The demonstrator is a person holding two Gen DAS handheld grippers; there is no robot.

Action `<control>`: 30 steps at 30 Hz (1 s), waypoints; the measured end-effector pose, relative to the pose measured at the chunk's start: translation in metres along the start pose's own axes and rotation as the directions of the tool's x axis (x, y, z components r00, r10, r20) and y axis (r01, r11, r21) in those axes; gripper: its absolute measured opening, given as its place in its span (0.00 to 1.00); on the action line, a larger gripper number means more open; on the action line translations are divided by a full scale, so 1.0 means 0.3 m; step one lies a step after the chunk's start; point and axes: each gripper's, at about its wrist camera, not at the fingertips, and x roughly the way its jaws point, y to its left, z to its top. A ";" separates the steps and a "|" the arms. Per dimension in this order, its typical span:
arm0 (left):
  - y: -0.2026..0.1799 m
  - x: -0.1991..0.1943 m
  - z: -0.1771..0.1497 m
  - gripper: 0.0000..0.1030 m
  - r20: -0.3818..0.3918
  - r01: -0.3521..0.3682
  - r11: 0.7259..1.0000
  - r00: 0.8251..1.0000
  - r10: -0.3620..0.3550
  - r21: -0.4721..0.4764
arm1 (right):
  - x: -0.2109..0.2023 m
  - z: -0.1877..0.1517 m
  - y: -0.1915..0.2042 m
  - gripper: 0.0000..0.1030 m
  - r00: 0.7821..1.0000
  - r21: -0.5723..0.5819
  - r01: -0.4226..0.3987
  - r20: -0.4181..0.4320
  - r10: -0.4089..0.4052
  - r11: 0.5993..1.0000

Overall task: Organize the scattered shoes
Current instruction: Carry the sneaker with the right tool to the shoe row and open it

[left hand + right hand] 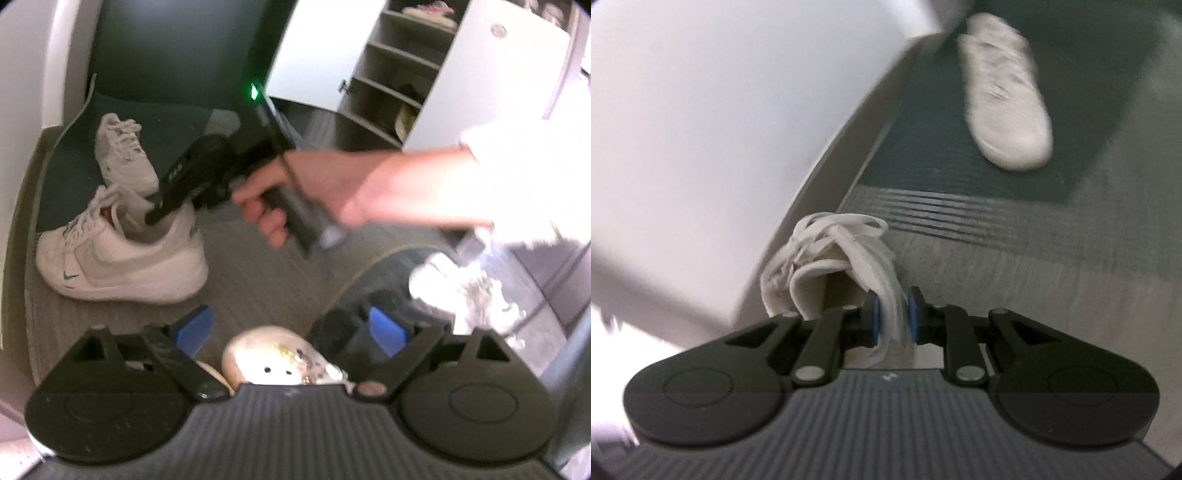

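Observation:
A white sneaker with a green logo (pixel 122 258) stands on the grey carpet, toe to the left. My right gripper (pixel 153 218), held in a person's hand (pixel 314 195), reaches down into its opening. In the right wrist view my right gripper (pixel 892 317) is shut on the sneaker's collar edge (pixel 886 295), blue pads pressing either side. A second white sneaker (pixel 123 151) (pixel 1004 96) lies on the dark green mat behind. My left gripper (pixel 291 328) is open, its blue pads wide apart. A pale shiny shoe toe (pixel 277 354) shows low between the finger bases, untouched by the pads.
An open white shoe cabinet (pixel 391 85) with several shelves and a few shoes stands at the back right. A white wall (pixel 701 129) runs close along the left. The person's white-shod foot (pixel 465 291) stands at the right on the carpet.

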 end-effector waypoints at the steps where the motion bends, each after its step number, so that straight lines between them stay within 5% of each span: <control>1: 0.007 -0.009 0.011 0.91 0.012 0.006 1.000 1.000 -0.006 -0.019 | 0.017 -0.012 0.006 0.19 1.000 0.048 0.018 -0.008 -0.018 0.999; 4: 0.029 -0.046 0.042 0.91 0.050 0.032 0.997 0.998 -0.029 -0.065 | 0.073 -0.120 0.045 0.20 0.996 0.227 -0.013 -0.079 0.032 0.974; 7: 0.048 -0.082 0.069 0.91 0.095 0.021 0.995 0.995 -0.011 -0.100 | 0.106 -0.173 0.094 0.20 0.990 0.234 -0.024 -0.128 0.055 0.972; 11: 0.072 -0.120 0.104 0.91 0.141 -0.024 0.991 0.989 0.043 -0.133 | 0.127 -0.187 0.171 0.23 0.990 0.092 0.005 -0.139 0.008 0.996; 14: 0.091 -0.133 0.151 0.92 0.191 -0.074 0.981 0.976 0.108 -0.179 | 0.094 -0.187 0.171 0.23 0.991 0.053 -0.038 -0.126 0.045 0.998; 18: 0.162 -0.098 0.243 0.93 0.251 -0.083 0.940 0.953 0.172 -0.332 | -0.068 -0.181 0.137 0.41 0.992 -0.006 -0.107 -0.070 0.106 0.994; 21: 0.172 -0.027 0.323 0.93 0.244 -0.262 0.895 0.900 0.362 -0.361 | -0.177 -0.189 0.106 0.61 0.997 -0.056 -0.080 -0.010 0.080 0.995; 22: 0.169 0.014 0.354 0.93 0.277 -0.332 0.879 0.858 0.432 -0.343 | -0.242 -0.199 0.072 0.64 0.999 -0.062 -0.044 0.029 0.046 0.997; 25: 0.194 0.169 0.442 0.94 0.268 -0.486 0.805 0.771 0.578 -0.339 | -0.392 -0.232 -0.010 0.71 0.994 -0.046 0.028 0.108 -0.023 0.999; 27: 0.225 0.293 0.500 0.94 0.248 -0.528 0.775 0.745 0.619 -0.347 | -0.488 -0.264 -0.057 0.84 0.988 -0.019 0.056 0.148 -0.052 0.998; 29: 0.231 0.382 0.532 0.94 0.249 -0.572 0.761 0.723 0.644 -0.306 | -0.540 -0.284 -0.076 0.83 0.981 -0.025 0.069 0.185 -0.063 0.997; 30: 0.241 0.475 0.579 0.94 0.249 -0.628 0.740 0.697 0.673 -0.243 | -0.558 -0.290 -0.087 0.83 0.977 -0.034 0.075 0.202 -0.066 0.997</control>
